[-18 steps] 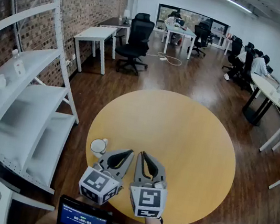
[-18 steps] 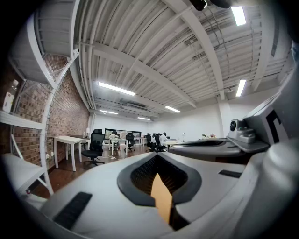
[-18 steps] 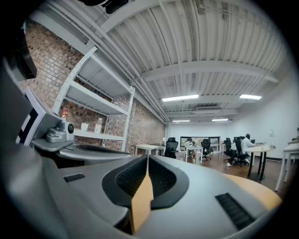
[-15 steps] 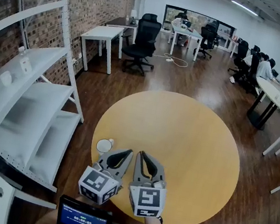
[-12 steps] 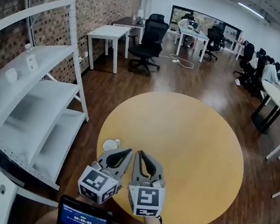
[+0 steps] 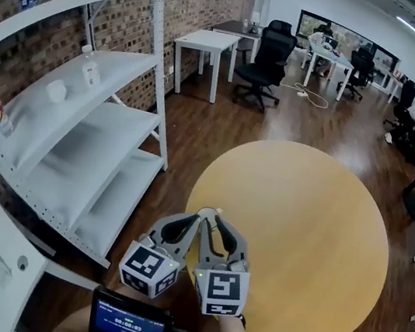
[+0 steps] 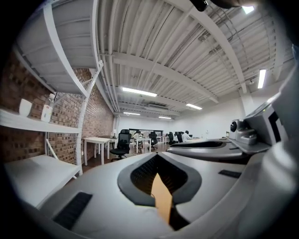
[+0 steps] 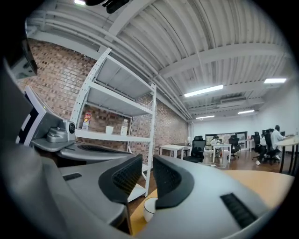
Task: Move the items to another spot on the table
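Note:
My two grippers are held level, side by side over the near left edge of the round yellow table (image 6: 306,233). The left gripper (image 6: 196,218) has its jaw tips touching, and nothing shows between them in the left gripper view (image 7: 157,156). The right gripper (image 6: 214,217) keeps a narrow gap between its pads (image 8: 147,164), with nothing in it. A small white cup (image 8: 150,208) stands on the table just below and ahead of the right jaws. In the head view the grippers hide the cup.
A white shelf rack (image 6: 80,124) stands close on the left, with a bottle (image 6: 88,66) and a small cup (image 6: 56,90) on it. White desks (image 6: 206,43) and black office chairs (image 6: 266,61) stand further back. A small screen (image 6: 131,319) sits below the grippers.
The head view has swung left, so the shelf rack fills more of it. The grippers now sit over the table's left edge, and the cup that stood left of the left gripper is hidden behind them.

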`<act>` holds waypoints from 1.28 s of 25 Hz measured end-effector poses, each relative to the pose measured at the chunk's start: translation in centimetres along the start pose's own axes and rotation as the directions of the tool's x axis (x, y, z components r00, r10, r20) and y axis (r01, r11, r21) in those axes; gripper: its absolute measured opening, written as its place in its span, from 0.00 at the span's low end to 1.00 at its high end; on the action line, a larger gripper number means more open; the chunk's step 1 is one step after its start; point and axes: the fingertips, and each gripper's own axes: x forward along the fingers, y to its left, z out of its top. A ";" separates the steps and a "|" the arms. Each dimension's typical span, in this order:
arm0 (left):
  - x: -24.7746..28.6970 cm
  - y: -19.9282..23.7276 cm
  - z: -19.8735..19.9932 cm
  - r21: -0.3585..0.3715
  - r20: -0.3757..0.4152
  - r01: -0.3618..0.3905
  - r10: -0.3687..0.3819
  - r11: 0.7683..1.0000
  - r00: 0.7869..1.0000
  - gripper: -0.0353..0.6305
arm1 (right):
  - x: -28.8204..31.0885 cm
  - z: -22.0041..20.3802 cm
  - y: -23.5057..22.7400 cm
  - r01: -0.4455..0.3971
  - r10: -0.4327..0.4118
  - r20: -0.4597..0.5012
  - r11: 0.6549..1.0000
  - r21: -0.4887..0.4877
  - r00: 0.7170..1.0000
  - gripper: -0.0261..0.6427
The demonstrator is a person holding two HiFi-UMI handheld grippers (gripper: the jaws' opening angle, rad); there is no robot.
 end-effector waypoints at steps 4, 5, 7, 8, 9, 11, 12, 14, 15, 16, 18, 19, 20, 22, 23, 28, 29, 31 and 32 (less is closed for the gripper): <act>-1.0 2.7 -0.6 -0.003 -0.005 -0.031 0.031 1.000 0.999 0.06 | 2.0 -0.3 2.3 -0.034 0.034 -0.013 0.999 0.010 0.999 0.16; -1.2 3.3 -0.7 -0.004 -0.011 -0.038 0.038 0.999 0.999 0.06 | 2.5 -0.4 2.8 -0.039 0.040 -0.021 0.999 0.013 0.999 0.16; -1.4 4.4 -1.0 -0.010 -0.015 -0.045 0.044 0.999 0.999 0.06 | 3.4 -0.5 3.4 -0.044 0.044 -0.017 0.999 0.004 0.999 0.17; -1.5 4.8 -1.2 -0.012 -0.015 -0.045 0.045 0.999 0.999 0.06 | 3.8 -0.6 3.7 -0.045 0.045 -0.015 0.999 -0.001 0.999 0.17; -1.5 5.2 -1.4 -0.012 -0.015 -0.043 0.043 0.999 0.999 0.06 | 4.2 -0.8 3.9 -0.043 0.043 -0.019 0.999 -0.001 0.999 0.17; -1.6 5.9 -1.8 -0.011 -0.027 -0.039 0.039 0.999 0.999 0.06 | 4.7 -1.1 4.3 -0.037 0.037 -0.031 0.999 0.003 0.999 0.17; -1.5 6.1 -1.9 -0.011 -0.035 -0.038 0.037 0.999 0.999 0.06 | 4.9 -1.3 4.4 -0.032 0.032 -0.035 0.999 0.001 0.999 0.17; -1.4 6.5 -2.3 -0.016 -0.040 -0.034 0.034 0.999 0.999 0.06 | 5.3 -1.9 4.1 -0.020 0.020 -0.038 1.000 -0.010 0.999 0.17; -1.2 6.6 -2.5 -0.019 -0.041 -0.033 0.032 0.999 0.999 0.06 | 5.4 -2.2 4.0 -0.014 0.013 -0.044 1.000 -0.014 0.999 0.17; -1.1 6.6 -2.6 -0.020 -0.044 -0.033 0.032 0.999 0.999 0.06 | 5.5 -2.6 3.7 -0.006 0.005 -0.050 1.000 -0.015 0.999 0.20; -0.6 6.8 -3.0 -0.023 -0.050 -0.031 0.030 0.999 0.998 0.06 | 5.7 -3.3 3.3 0.011 -0.012 -0.062 1.000 -0.016 0.998 0.25; -0.4 6.9 -3.3 -0.025 -0.051 -0.029 0.028 0.999 0.998 0.06 | 5.9 -3.7 3.0 0.020 -0.021 -0.069 1.000 -0.015 0.997 0.26; -0.1 7.0 -3.7 -0.027 -0.051 -0.026 0.024 0.999 0.998 0.06 | 6.0 -4.3 2.8 0.028 -0.029 -0.078 1.000 -0.013 0.997 0.28; 0.4 7.1 -4.7 -0.033 -0.056 -0.018 0.016 0.999 0.998 0.06 | 6.3 -5.6 2.2 0.040 -0.040 -0.100 0.999 -0.007 0.994 0.32; 0.7 7.2 -5.2 -0.036 -0.061 -0.015 0.012 0.999 0.998 0.06 | 6.4 -6.3 1.9 0.044 -0.044 -0.111 0.999 -0.004 0.993 0.33; 2.0 7.9 -7.7 -0.052 -0.107 -0.008 0.003 0.999 0.994 0.06 | 7.4 -9.3 0.8 0.063 -0.060 -0.150 0.998 0.014 0.987 0.39; 2.3 8.1 -8.1 -0.054 -0.113 -0.006 0.000 0.999 0.994 0.06 | 7.6 -9.8 0.6 0.066 -0.063 -0.157 0.998 0.018 0.986 0.41; 2.6 8.4 -8.9 -0.056 -0.127 0.000 -0.007 0.998 0.992 0.06 | 8.1 -10.9 0.4 0.074 -0.069 -0.172 0.997 0.024 0.983 0.46; 2.8 8.5 -9.2 -0.055 -0.134 0.003 -0.010 0.998 0.991 0.06 | 8.3 -11.4 0.3 0.079 -0.073 -0.180 0.996 0.028 0.981 0.48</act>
